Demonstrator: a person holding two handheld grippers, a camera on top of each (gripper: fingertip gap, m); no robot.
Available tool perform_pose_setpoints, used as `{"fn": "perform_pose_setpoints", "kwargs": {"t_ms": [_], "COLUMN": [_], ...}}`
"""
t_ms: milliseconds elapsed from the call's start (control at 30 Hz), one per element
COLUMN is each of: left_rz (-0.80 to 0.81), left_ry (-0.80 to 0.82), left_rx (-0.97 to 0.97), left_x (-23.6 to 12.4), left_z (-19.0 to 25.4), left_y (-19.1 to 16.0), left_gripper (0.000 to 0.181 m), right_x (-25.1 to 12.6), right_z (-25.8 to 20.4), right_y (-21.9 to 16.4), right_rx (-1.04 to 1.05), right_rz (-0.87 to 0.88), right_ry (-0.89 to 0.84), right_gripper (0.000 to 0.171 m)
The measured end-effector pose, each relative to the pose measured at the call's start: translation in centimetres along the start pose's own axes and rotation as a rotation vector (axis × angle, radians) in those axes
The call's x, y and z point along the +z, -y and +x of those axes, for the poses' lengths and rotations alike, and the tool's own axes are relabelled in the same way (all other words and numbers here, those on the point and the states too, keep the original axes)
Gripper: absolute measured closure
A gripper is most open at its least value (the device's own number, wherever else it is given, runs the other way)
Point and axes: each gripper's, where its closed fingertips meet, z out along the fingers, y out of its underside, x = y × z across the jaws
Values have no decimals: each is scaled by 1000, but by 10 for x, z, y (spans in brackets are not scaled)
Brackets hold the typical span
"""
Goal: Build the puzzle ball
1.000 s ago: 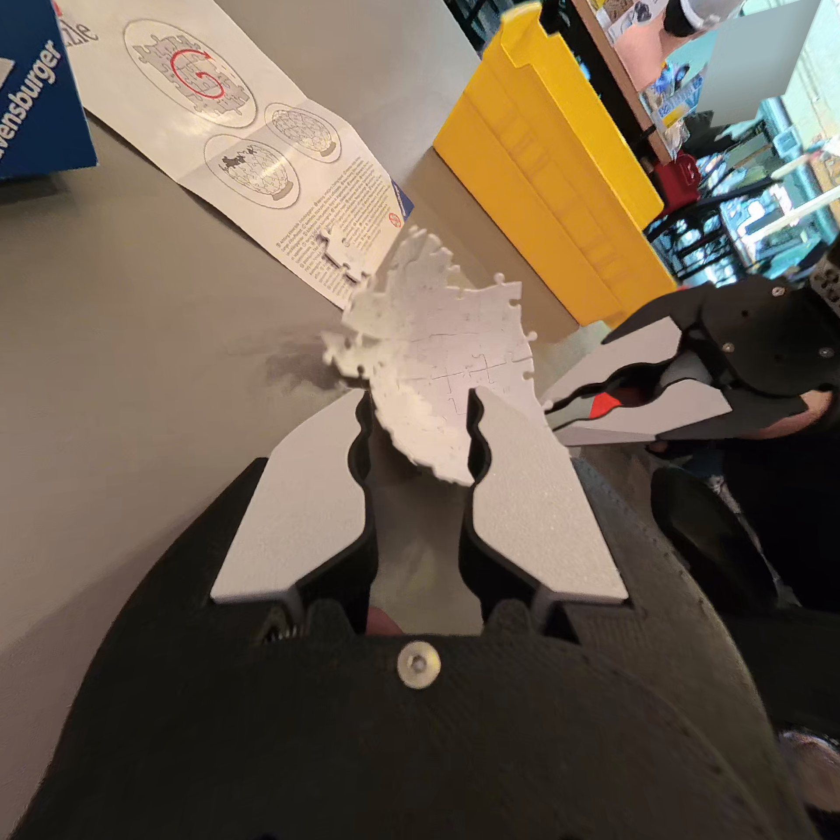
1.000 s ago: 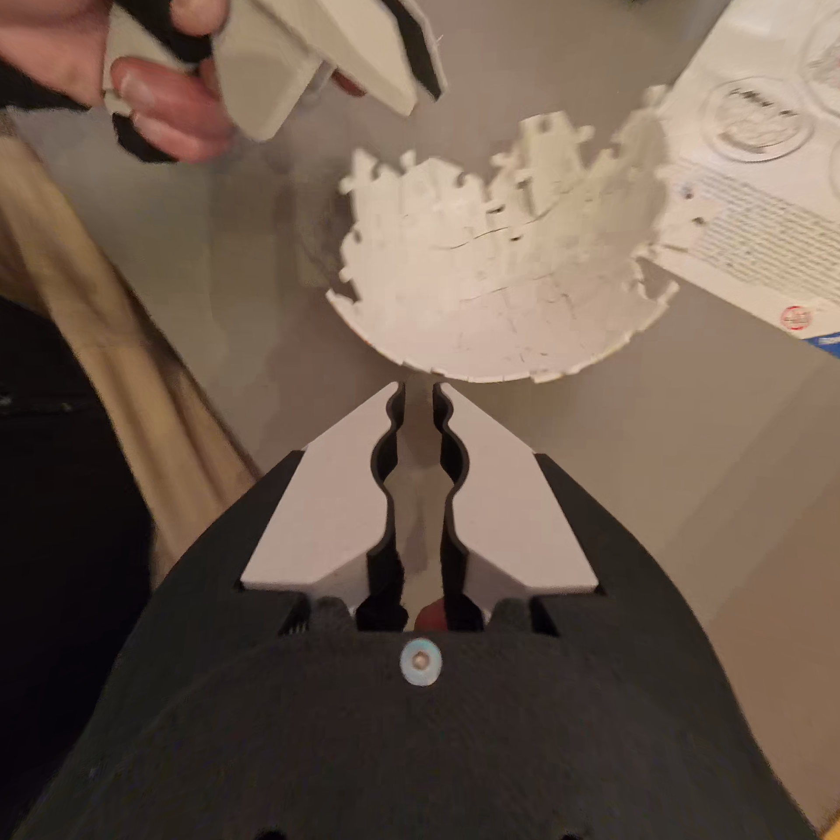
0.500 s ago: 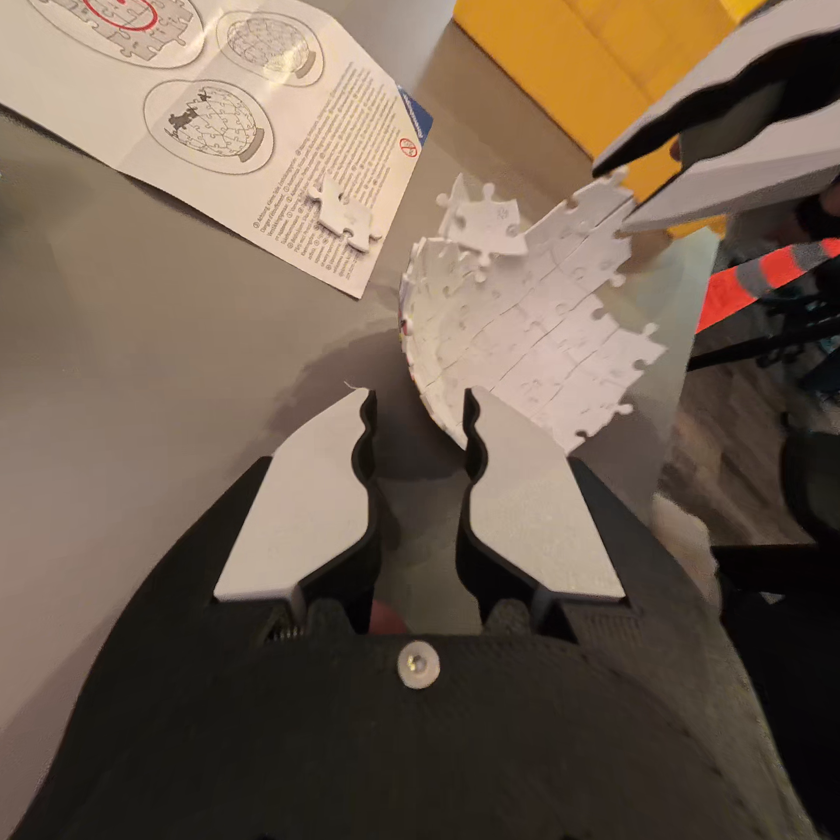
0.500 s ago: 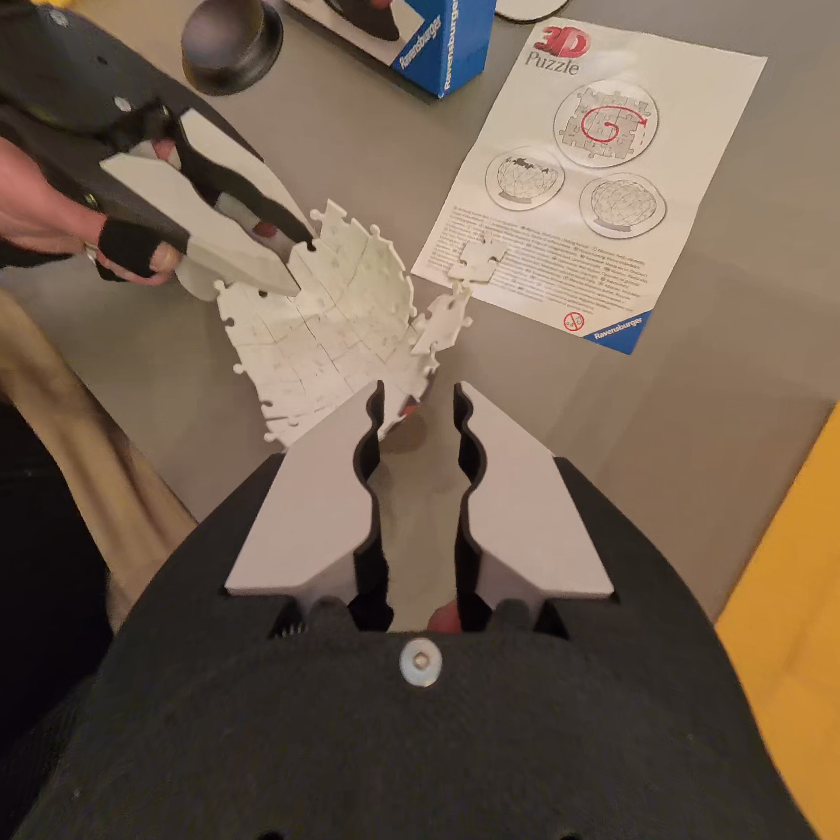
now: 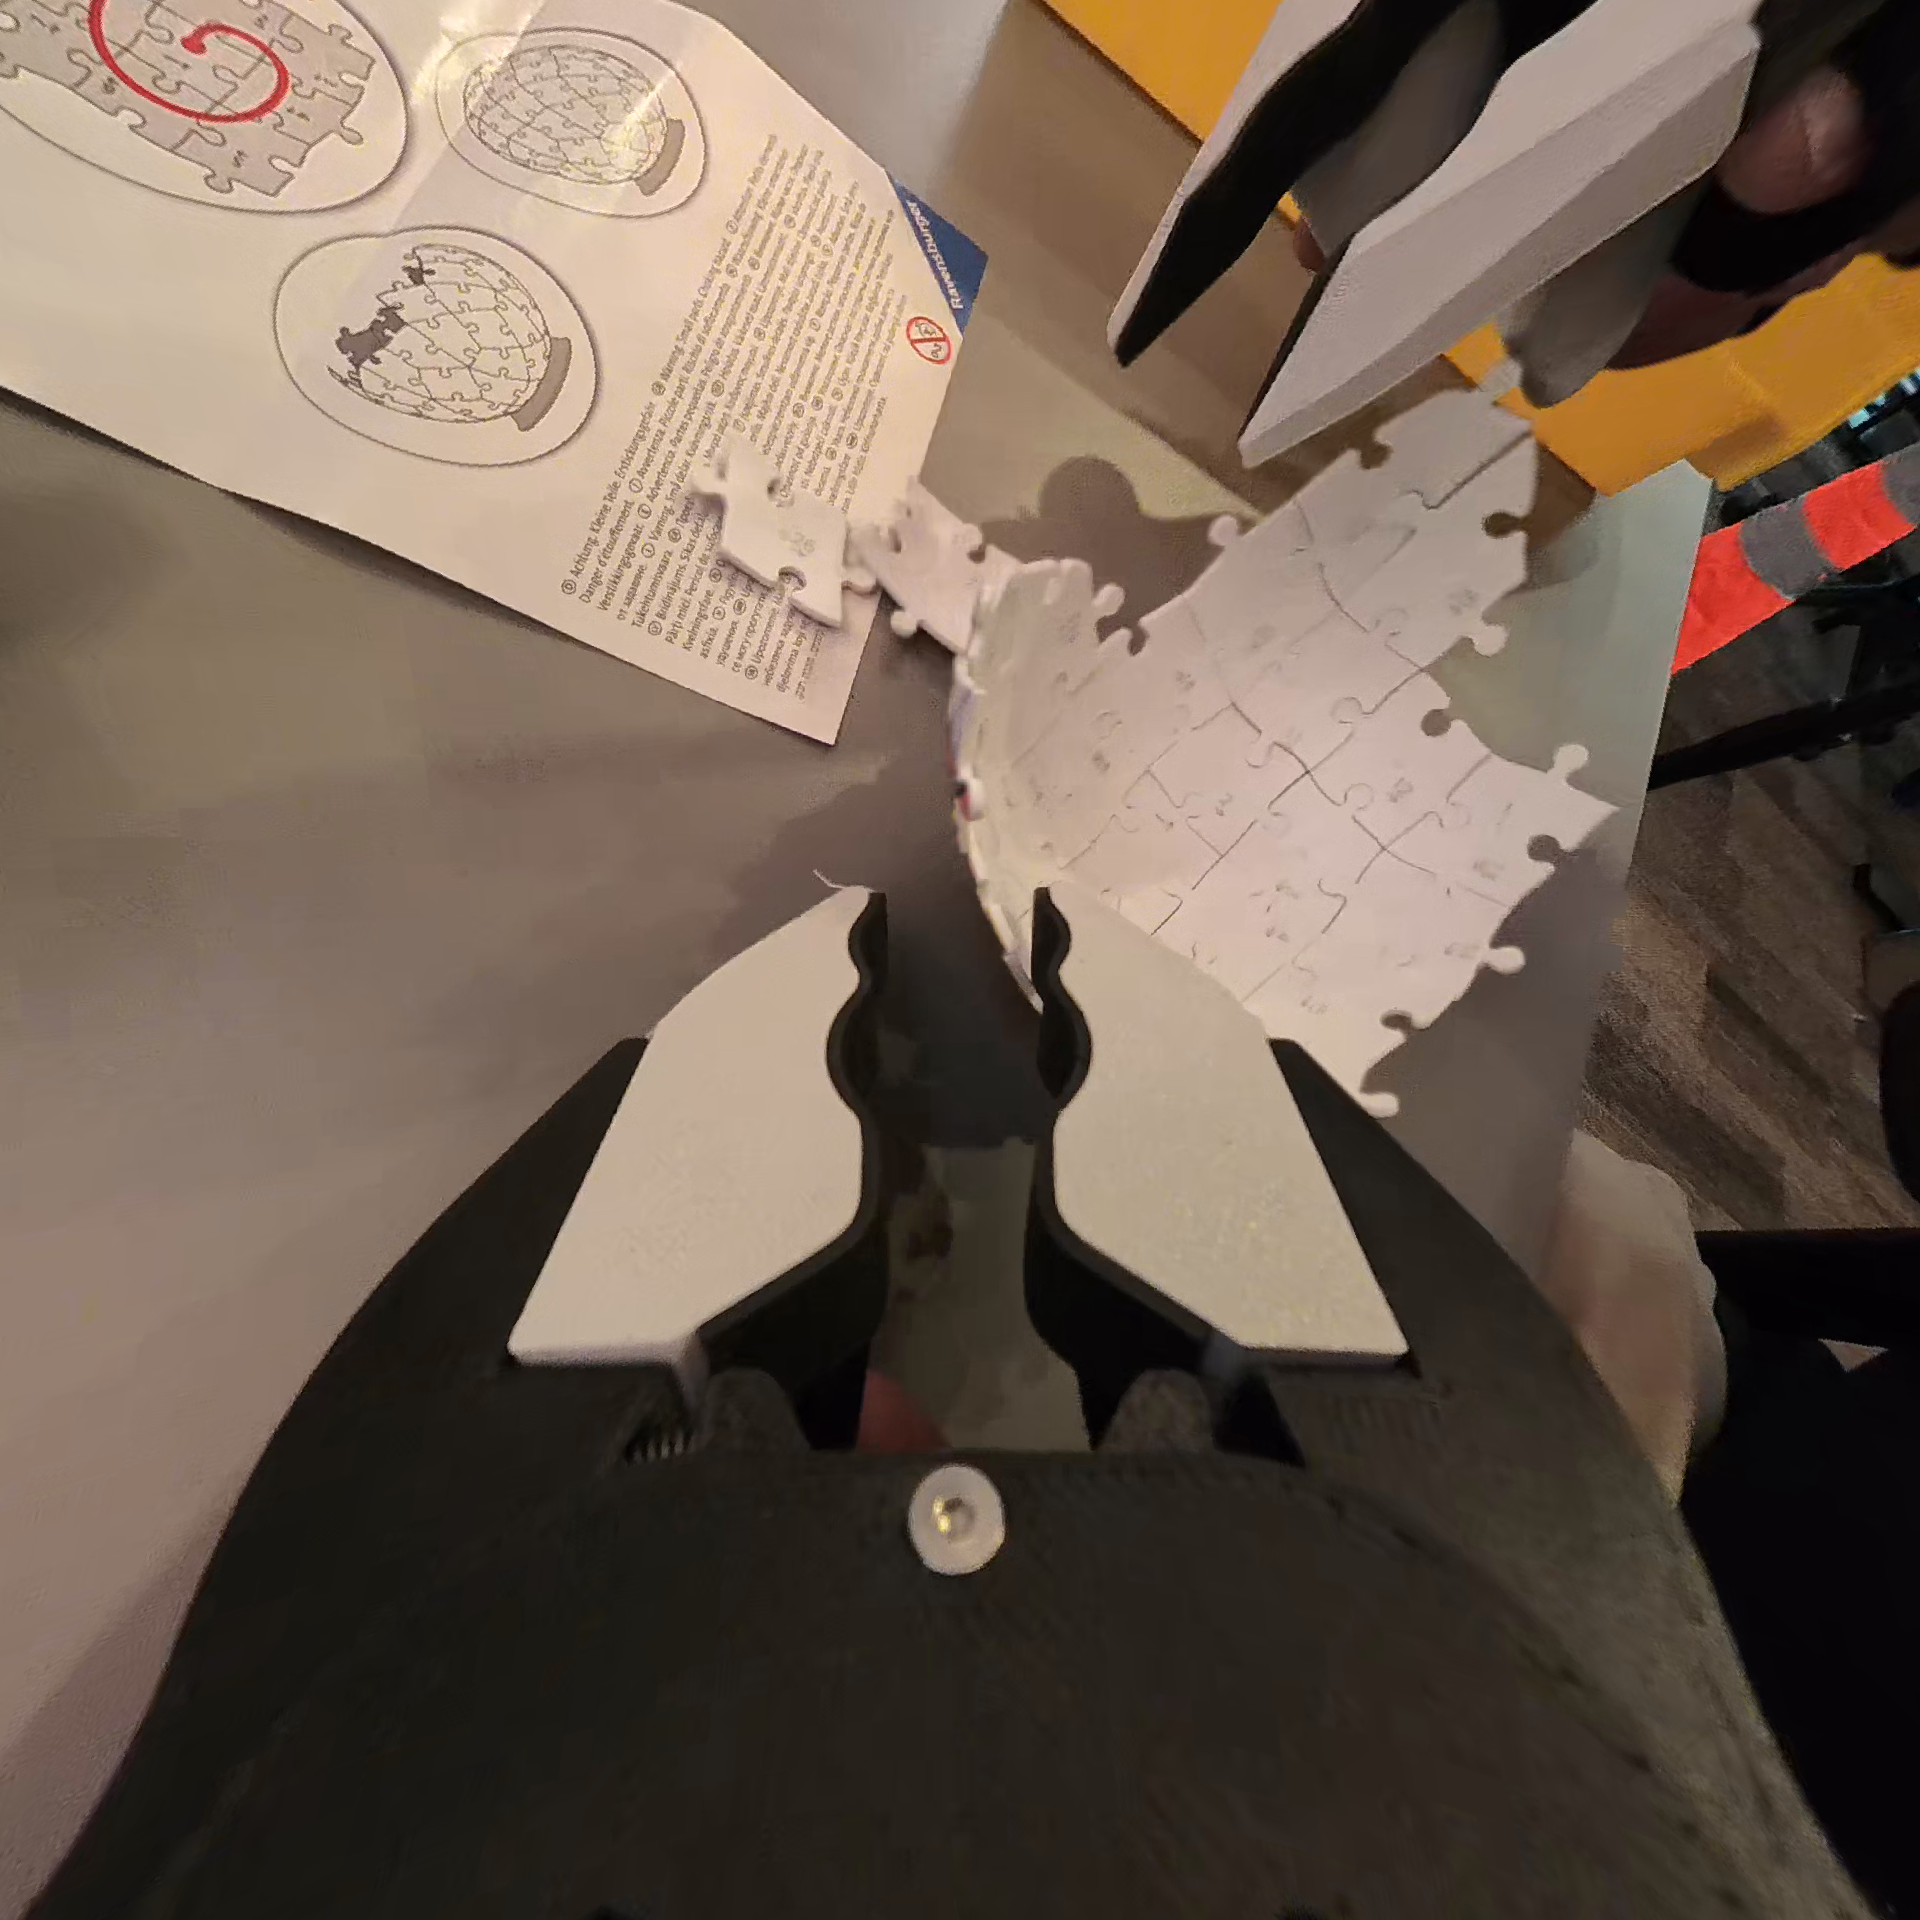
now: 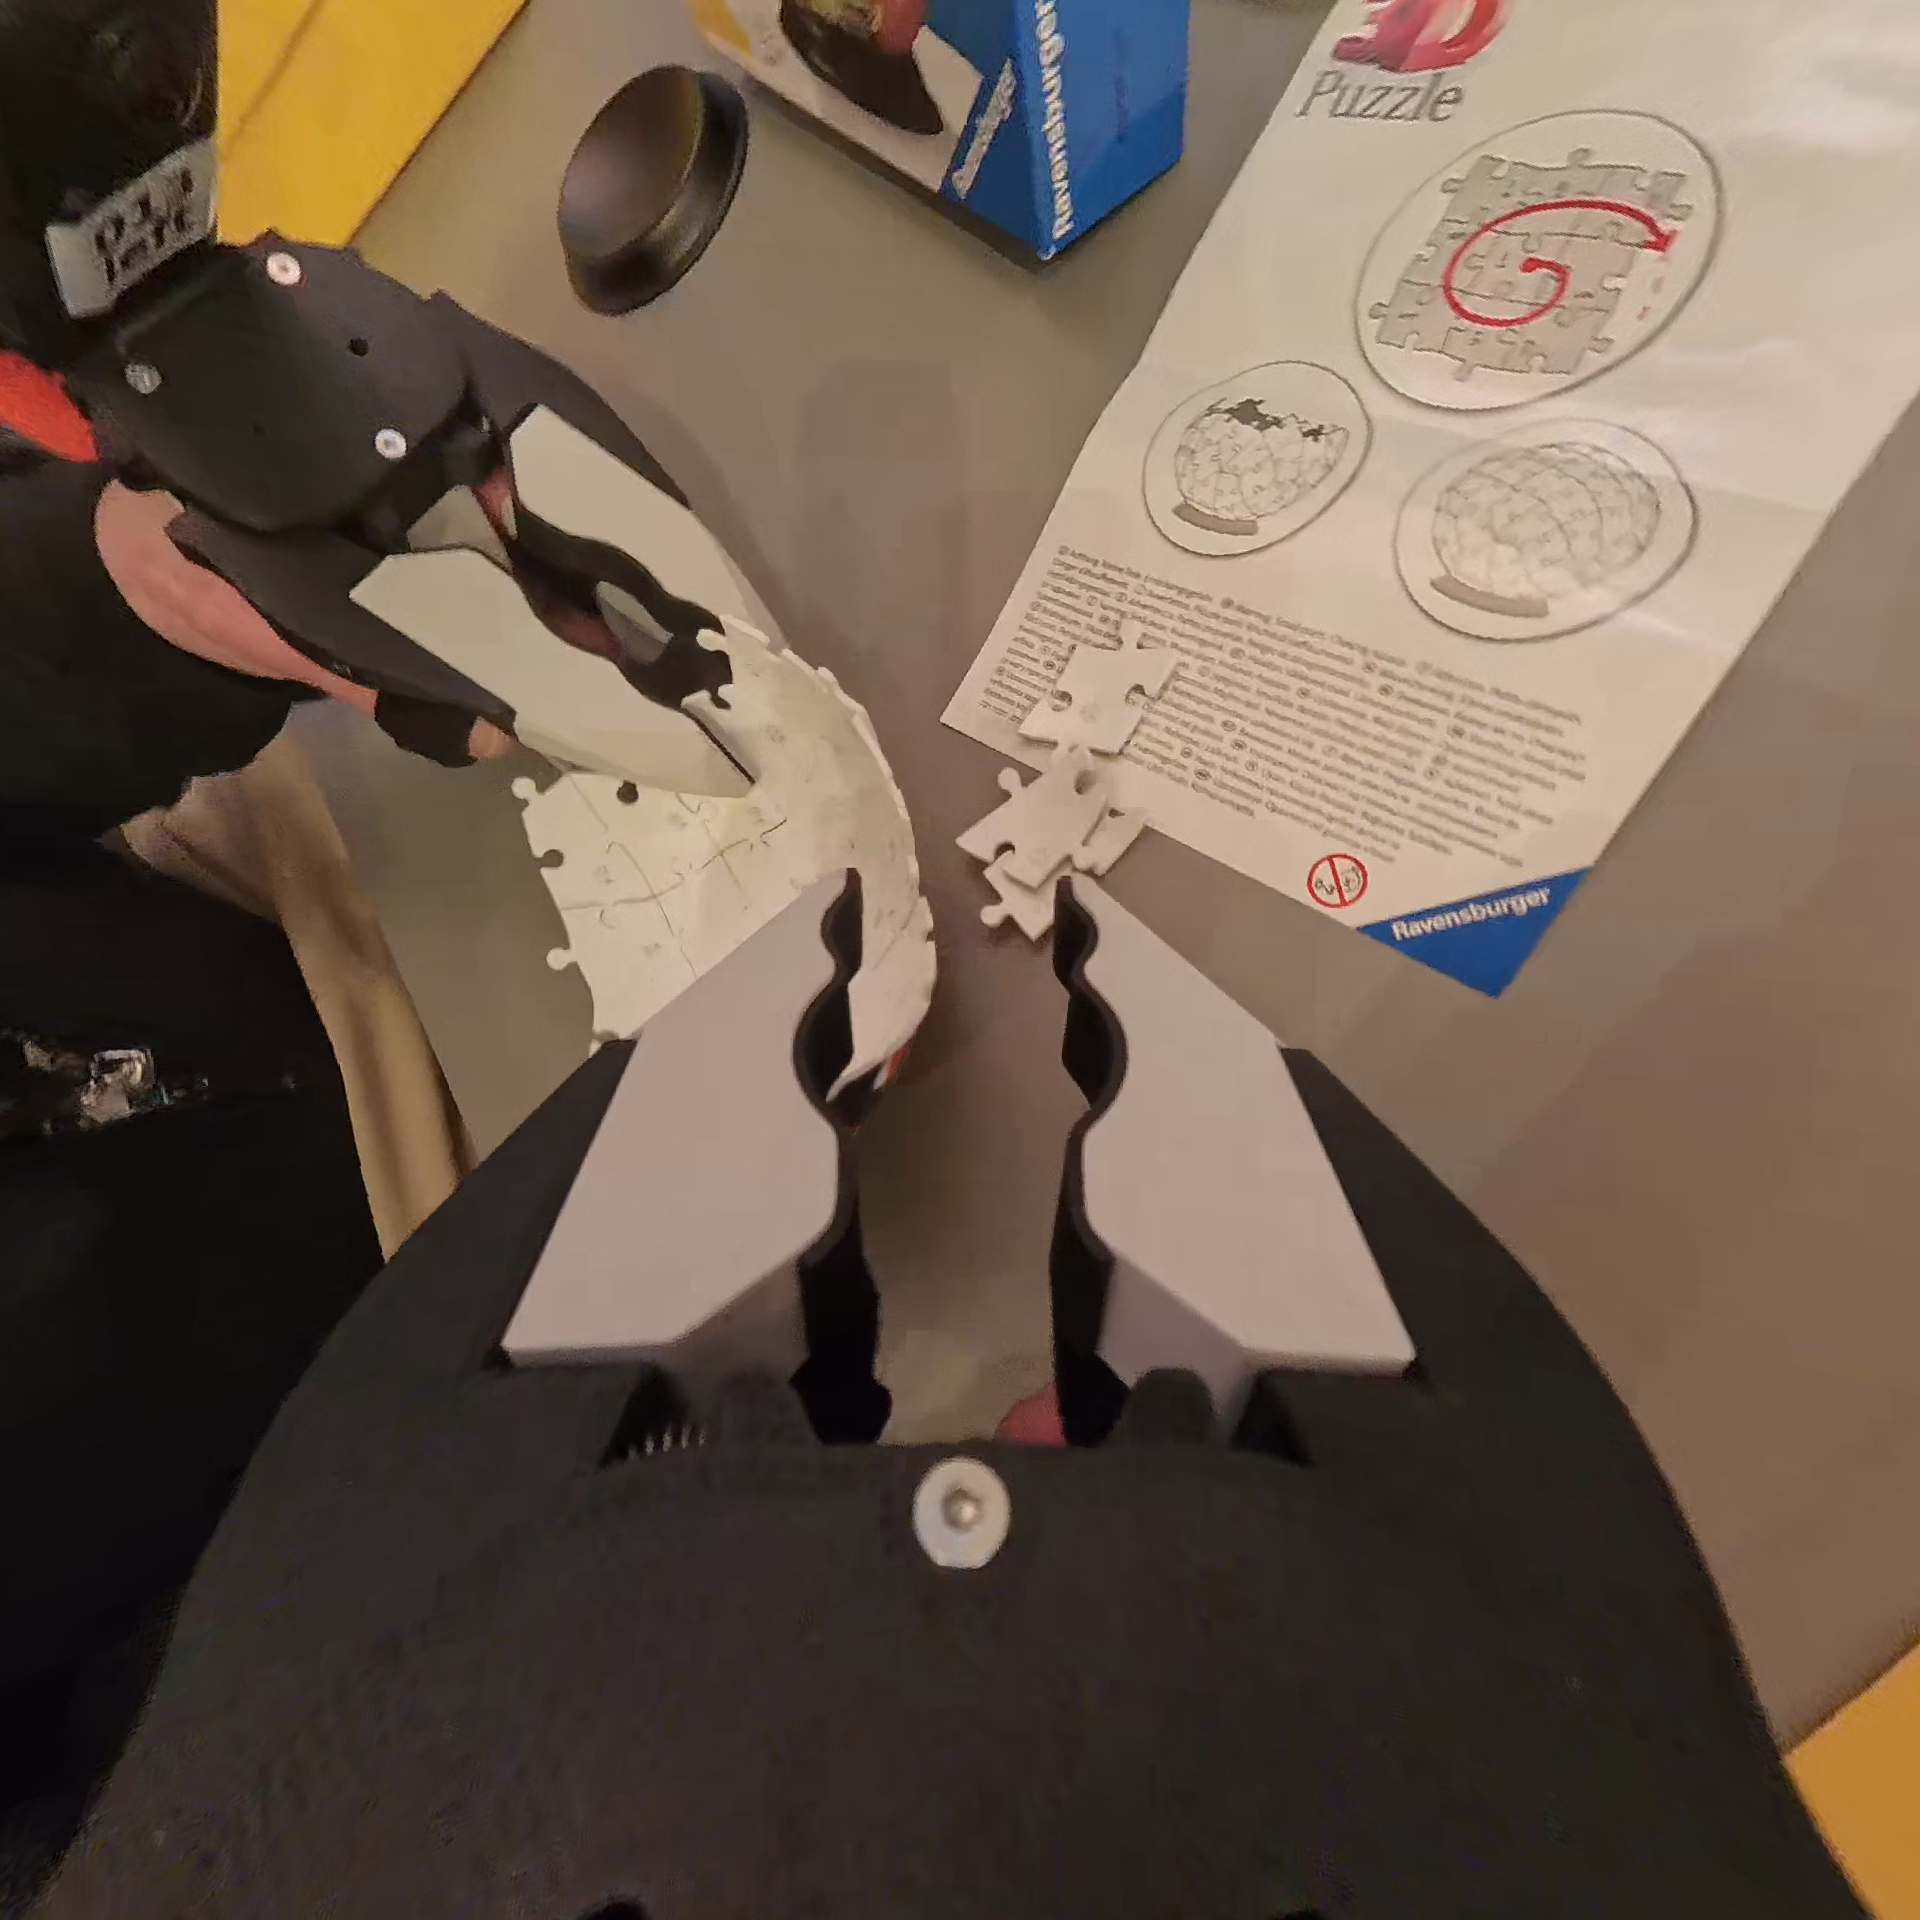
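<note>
Shell: curved white puzzle shell (image 5: 1278,769), matte, knobbed edges, on grey table (image 5: 312,831).
Left gripper (image 5: 954,904): fingers narrowly parted, empty, by shell's rim.
Right gripper (image 6: 956,894): fingers wide, empty.
Right view only: black round stand (image 6: 655,197), blue box (image 6: 1049,104).

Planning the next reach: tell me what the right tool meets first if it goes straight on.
Probably the loose puzzle pieces just beyond the open right tool, then the instruction sheet. The puzzle shell sits left of that line; depth is unclear.
</note>
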Motion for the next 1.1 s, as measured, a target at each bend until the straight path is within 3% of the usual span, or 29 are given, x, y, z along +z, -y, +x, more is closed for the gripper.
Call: {"fn": "perform_pose_setpoints", "kwargs": {"t_ms": [200, 433, 567, 800, 967, 1100], "left_rz": [-19, -45, -50, -35, -35, -25], "left_ry": [-58, -105, -106, -94, -63, -36], "left_rx": [29, 140, 172, 180, 151, 125], "left_x": [4, 6, 8, 1, -8, -17], "left_z": [3, 11, 12, 11, 6, -2], "left_y": [3, 11, 8, 6, 3, -1], "left_gripper": [155, 146, 169, 177, 177, 177], "right_x": [16, 30, 37, 23, 26, 35], "right_z": [-3, -16, -26, -3, 24, 37], "right_y": [-23, -34, -37, -13, -2, -9], "right_rx": [-23, -32, -35, -46, -132, -240], "right_rz": [-150, -140, -129, -22, -58, -173], "right_ry": [41, 67, 86, -56, -218, -326], "right_gripper": [141, 163, 168, 153, 140, 144]}}
